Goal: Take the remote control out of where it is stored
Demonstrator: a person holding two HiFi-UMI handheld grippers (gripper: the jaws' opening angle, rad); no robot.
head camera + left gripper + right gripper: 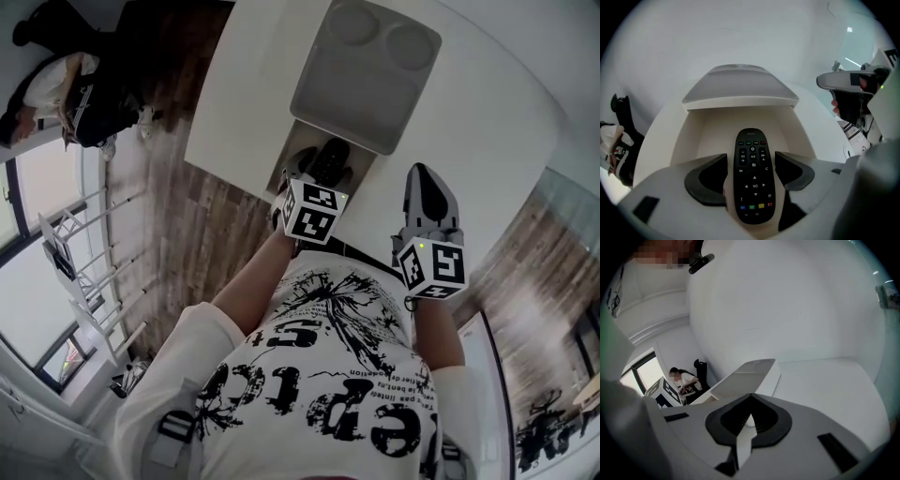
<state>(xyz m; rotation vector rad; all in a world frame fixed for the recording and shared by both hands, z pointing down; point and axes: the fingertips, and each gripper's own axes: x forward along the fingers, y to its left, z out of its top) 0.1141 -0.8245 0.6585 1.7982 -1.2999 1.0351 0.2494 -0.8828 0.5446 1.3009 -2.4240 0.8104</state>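
A black remote control (pixel 753 187) lies face up in an open white drawer (pixel 712 126) at the table's near edge, under a grey tray (pixel 740 86). My left gripper (pixel 751 159) points steeply down over it, open, with the remote between its dark pads and a small gap on each side. In the head view the left gripper (pixel 319 171) covers most of the remote (pixel 331 155). My right gripper (pixel 749 401) is shut with nothing in it, and it hovers over the white tabletop right of the drawer (pixel 422 183).
The grey tray (pixel 361 80) with two round hollows sits on the white table (pixel 487 122). Wooden floor (pixel 202 230) runs along the table's left edge. A seated person (pixel 66 89) is far off at the upper left.
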